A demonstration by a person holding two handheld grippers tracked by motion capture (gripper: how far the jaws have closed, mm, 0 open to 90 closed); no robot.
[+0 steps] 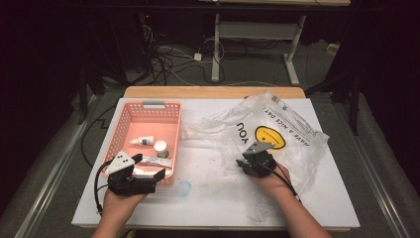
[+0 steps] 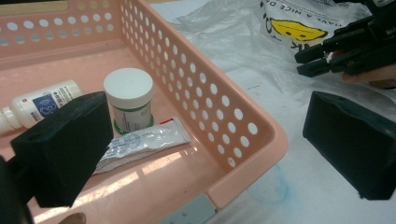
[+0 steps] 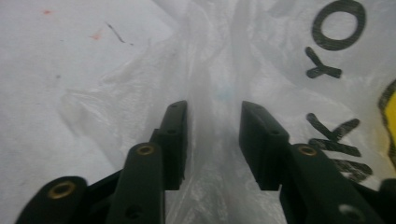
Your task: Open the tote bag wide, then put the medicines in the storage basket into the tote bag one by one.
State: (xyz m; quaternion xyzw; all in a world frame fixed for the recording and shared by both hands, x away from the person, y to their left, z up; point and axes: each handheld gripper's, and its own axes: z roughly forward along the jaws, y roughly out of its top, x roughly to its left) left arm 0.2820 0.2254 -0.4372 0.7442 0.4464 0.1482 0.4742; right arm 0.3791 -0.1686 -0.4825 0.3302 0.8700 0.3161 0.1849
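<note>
Plastic bag (image 1: pixel 277 134) and pink basket (image 1: pixel 130 130) share the white bench (image 1: pixel 208 198), and we read them from left to right. At the left, our left claw (image 1: pixel 159 174) sits at the basket's near corner with its two padded jaws spread wide, one over the basket's inside and one outside the rim, gripping nothing; we judge it waits there to pick up an item. Inside the basket lie a small dropper bottle (image 2: pixel 39 105), an upright white-lidded jar (image 2: pixel 129 99) and a flat tube (image 2: pixel 140 142) resting just beside the jar. A faint blue ring mark (image 1: pixel 184 188) shows on the bench near the basket's corner. At the right, the crumpled clear bag with a yellow smiley face (image 1: pixel 270 136) and black lettering lies spread out, well apart from the basket. Our right claw (image 3: pixel 212 140) rests low on the bag's near left edge, jaws a little apart with a raised fold of film between them, the pads not pressing on it. We judge this claw is placed to pinch that fold and open the bag for the basket's items.
</note>
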